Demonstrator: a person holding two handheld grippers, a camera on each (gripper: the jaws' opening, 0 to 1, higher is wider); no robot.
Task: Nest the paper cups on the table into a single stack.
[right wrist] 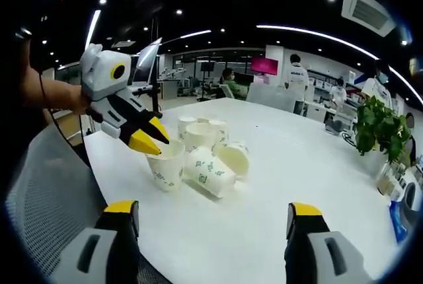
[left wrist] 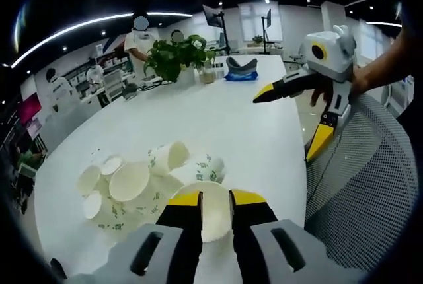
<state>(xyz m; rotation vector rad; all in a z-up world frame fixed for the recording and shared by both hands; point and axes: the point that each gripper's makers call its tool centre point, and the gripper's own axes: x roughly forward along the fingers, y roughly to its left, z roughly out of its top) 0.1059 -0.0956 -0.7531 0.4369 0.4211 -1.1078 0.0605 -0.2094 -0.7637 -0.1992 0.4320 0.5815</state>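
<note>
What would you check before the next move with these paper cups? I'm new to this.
1. Left tool grips a cup by its rim: ok.
2. That cup stands upright, mouth up: ok.
3. Right tool open and holding nothing: ok.
4. Other cups within reach, several lying on their sides: ok.
5. Cups in a single stack: not ok.
6. White table has bare room nearby: ok.

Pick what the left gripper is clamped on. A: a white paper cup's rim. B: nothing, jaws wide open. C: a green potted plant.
A: in the left gripper view, the yellow-tipped left gripper pinches the rim of an upright white paper cup; the right gripper view shows the same.
</note>
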